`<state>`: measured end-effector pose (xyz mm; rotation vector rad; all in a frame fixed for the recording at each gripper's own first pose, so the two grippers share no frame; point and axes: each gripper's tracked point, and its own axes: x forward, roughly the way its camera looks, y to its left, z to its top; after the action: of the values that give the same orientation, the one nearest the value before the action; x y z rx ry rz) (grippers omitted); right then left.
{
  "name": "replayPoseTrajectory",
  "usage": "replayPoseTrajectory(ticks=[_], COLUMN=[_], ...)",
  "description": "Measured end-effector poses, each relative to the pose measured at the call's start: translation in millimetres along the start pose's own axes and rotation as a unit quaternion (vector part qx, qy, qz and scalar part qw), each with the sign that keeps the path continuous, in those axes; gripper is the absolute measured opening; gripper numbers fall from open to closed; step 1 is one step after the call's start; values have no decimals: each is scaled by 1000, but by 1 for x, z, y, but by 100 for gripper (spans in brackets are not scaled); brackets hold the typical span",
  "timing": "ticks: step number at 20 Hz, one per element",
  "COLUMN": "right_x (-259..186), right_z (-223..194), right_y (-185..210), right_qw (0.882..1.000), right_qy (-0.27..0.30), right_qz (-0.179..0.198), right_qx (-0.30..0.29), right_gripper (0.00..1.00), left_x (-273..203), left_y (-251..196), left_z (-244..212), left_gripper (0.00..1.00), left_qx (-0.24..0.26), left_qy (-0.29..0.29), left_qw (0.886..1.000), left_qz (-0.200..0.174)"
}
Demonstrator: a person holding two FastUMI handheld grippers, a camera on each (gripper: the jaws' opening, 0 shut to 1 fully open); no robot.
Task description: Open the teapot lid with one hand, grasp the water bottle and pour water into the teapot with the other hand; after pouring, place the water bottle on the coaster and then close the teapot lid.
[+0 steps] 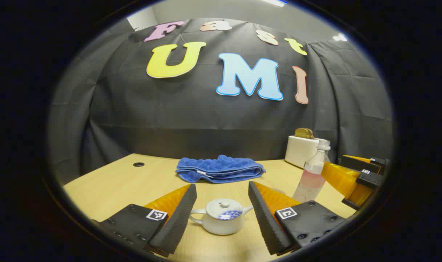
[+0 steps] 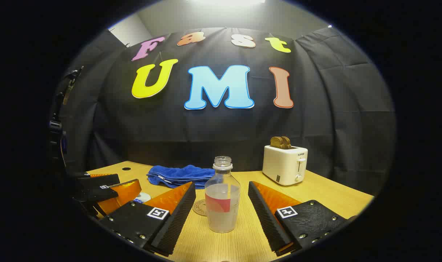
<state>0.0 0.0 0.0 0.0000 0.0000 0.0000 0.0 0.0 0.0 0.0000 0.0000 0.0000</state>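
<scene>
A small white teapot (image 1: 222,221) with a blue pattern stands on the wooden table (image 1: 115,189), its lid (image 1: 223,209) on. My left gripper (image 1: 222,218) is open, one finger on each side of the pot and apart from it. A clear uncapped water bottle (image 2: 222,198), part full, stands upright between the open fingers of my right gripper (image 2: 222,214), untouched. The bottle (image 1: 313,174) also appears right of the teapot, with the right gripper (image 1: 359,178) beside it. A round coaster (image 2: 200,207) lies just behind and left of the bottle. The left gripper (image 2: 108,189) is at the left.
A folded blue towel (image 1: 219,169) lies at the back middle of the table. A white toaster (image 2: 285,163) holding brown bread stands at the back right. A round hole (image 1: 138,164) is in the table's far left corner.
</scene>
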Motion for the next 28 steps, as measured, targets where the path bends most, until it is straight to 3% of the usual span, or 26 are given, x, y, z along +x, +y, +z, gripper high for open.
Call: replayPoseTrajectory(ticks=[5, 8, 23, 28], right_x=[0, 1, 3, 3], right_z=[-3, -5, -18, -21], right_y=[-2, -5, -18, -23], right_qw=[1000, 1000, 999, 999], right_qy=[6, 8, 26, 30], right_qz=[-3, -6, -17, -22], right_qx=[1, 3, 19, 21], right_gripper=[93, 93, 93, 93], left_x=[7, 13, 30, 34], left_y=[4, 4, 0, 1], left_z=[-1, -2, -31, -40], left_gripper=[94, 85, 82, 72], left_qx=[-4, -5, -3, -8], left_qy=[7, 12, 79, 90], left_qw=[1000, 1000, 997, 996], left_qz=[4, 2, 4, 1])
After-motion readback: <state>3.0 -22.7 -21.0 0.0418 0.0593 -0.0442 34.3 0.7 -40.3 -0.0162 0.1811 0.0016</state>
